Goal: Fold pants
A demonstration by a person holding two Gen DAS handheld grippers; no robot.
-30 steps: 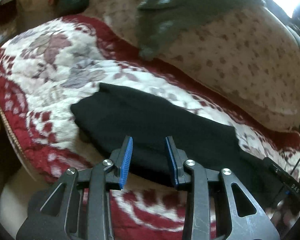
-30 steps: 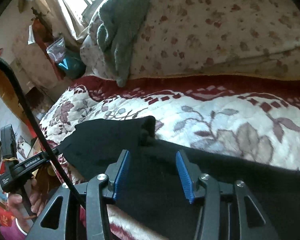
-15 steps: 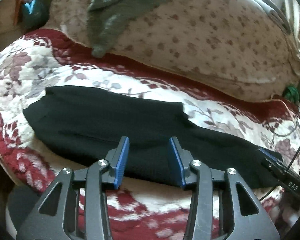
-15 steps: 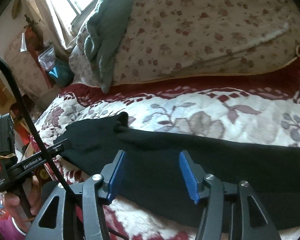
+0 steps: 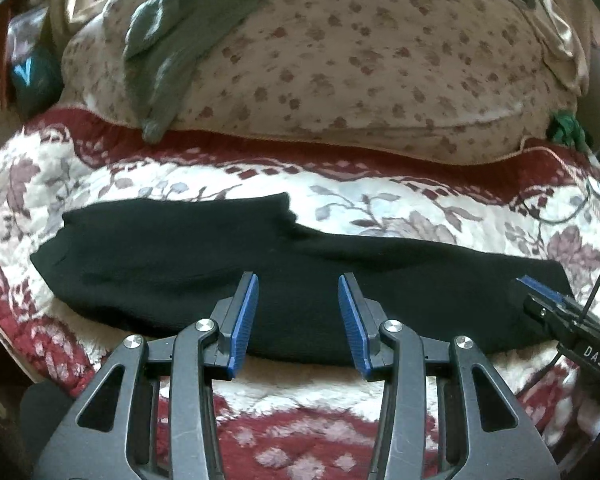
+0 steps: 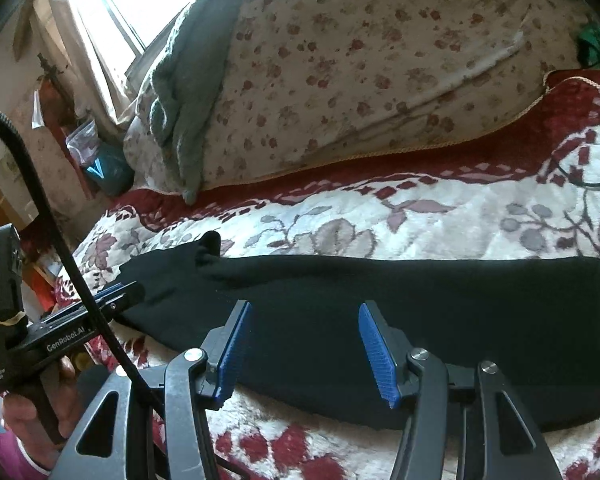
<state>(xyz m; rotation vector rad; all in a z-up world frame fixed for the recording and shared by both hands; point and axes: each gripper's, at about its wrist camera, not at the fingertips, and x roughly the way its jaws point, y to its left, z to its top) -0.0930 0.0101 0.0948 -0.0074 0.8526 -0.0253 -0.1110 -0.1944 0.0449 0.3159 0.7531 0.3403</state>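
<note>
On the side of the left gripper (image 6: 116,294), seen at the left edge of the right wrist view, white lettering reads "GenRobot.AI"; a smaller label lower on its body is too small to read. From the left wrist view, the right gripper (image 5: 540,292) shows at the right edge with the letters "DAS" on its black housing.

Both claws stand about half open with nothing between the blue pads. Their jaws have just been opening, the left gripper (image 5: 296,312) more so, and neither has hold of anything. Each hangs above the near edge of the black pants (image 5: 228,264); whether any pad touches the cloth cannot be told.

Across the floral red and cream blanket (image 5: 400,208) the pants lie flat, stretched long from left to right, with a small raised fold on the far edge towards the left. Beyond them rests a flowered pillow (image 5: 360,60) with a grey-green knitted garment (image 5: 172,40) draped over its left part.
</note>
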